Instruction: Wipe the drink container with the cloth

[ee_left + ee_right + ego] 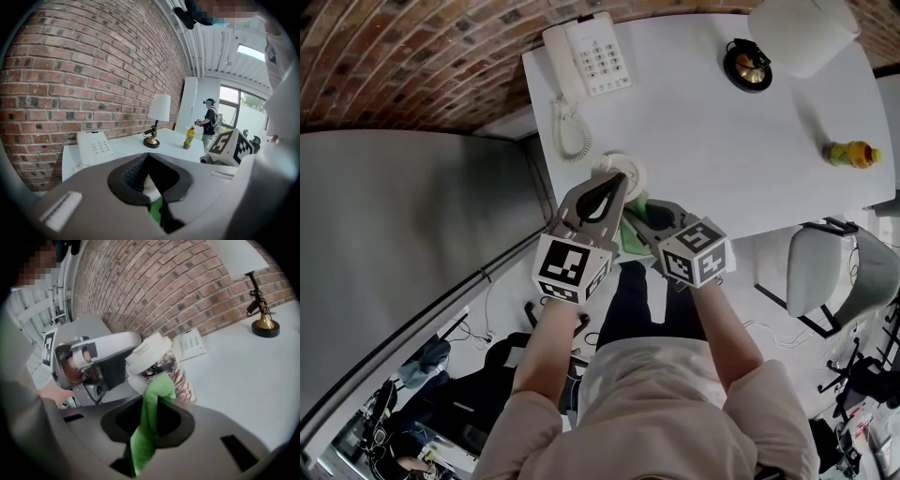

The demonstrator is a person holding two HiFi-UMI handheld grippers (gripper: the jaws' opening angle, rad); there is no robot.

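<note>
My left hand-held gripper [605,190] is clamped on the cup [161,363] just below its lid, at the near edge of the table [722,131] — steadying it for wiping, I judge. The right hand-held gripper [649,223] pinches the green cloth [151,416], pressed against the cup's side. The cup leans — long axis tilted, lid toward the left hand-held gripper.

Your head camera looking steeply down onto white table [722,141], left gripper [611,187] and right gripper [639,223] close beneath you. Left gripper camera sitting low, facing along table toward lamp [158,110]. Right gripper camera facing left gripper, cloth [150,423] and cup [161,364] very near. All three views sharing table, lamp, telephone [586,56]
</note>
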